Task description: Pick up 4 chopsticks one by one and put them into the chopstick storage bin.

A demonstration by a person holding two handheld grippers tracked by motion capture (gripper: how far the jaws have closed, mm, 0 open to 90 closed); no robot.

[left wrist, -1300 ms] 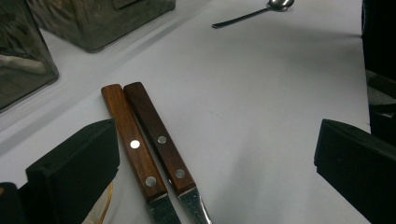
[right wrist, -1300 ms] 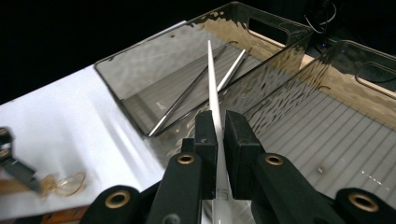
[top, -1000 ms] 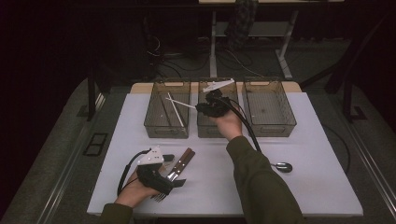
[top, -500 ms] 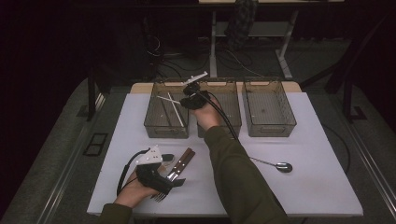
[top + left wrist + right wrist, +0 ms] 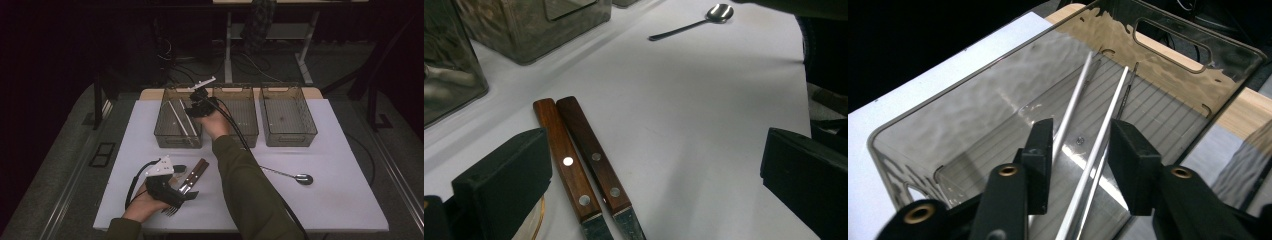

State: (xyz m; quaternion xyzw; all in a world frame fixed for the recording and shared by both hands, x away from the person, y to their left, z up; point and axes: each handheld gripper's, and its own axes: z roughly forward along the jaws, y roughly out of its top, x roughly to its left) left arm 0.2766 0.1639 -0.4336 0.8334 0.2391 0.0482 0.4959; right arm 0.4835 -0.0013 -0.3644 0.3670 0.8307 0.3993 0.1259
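The right tongs (image 5: 1080, 165) have just been opening over the far-left bin (image 5: 165, 131), two chopsticks (image 5: 1098, 150) lying loose between their jaws. One could bounce out if nudged. The left tongs (image 5: 649, 185) gape wide beside two knives (image 5: 584, 165) on the white counter (image 5: 325, 200); the room is dark.

Bin (image 5: 973, 120): smoky clear glossy plastic. Rods (image 5: 1108, 115): shiny smooth metal. Knife handles (image 5: 579, 155): polished wood, metal rivets. Spoon (image 5: 696, 22): glossy metal. Counter (image 5: 704, 125): matt white.
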